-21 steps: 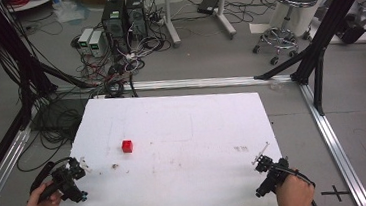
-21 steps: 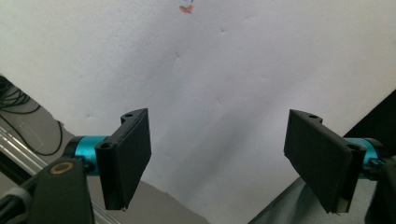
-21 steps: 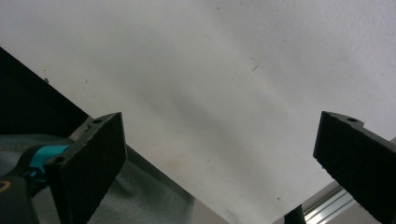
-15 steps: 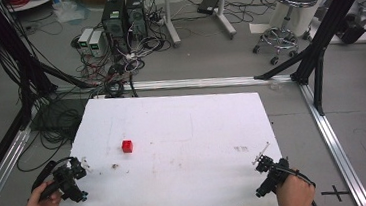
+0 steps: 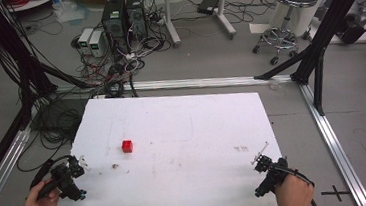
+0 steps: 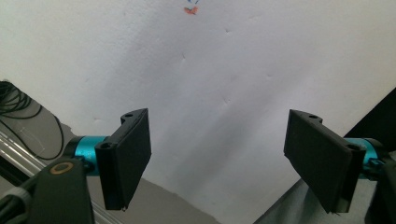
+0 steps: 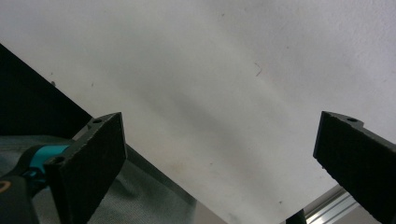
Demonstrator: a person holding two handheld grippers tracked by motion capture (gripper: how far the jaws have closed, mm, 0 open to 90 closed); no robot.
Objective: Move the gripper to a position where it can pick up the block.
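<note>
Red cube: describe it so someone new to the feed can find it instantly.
Start at the white table in the high view. On its left half, ahead of the left gripper, sits the red cube. It is the table's sole bright solid object; near it are just faint brownish stains.

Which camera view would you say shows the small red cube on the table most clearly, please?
The high view: the red cube sits whole on the white table, left of centre, apart from both grippers. The left gripper view catches a small reddish mark at its top edge, too small to identify. The right gripper view looks across bare table surface between its open jaws.
</note>
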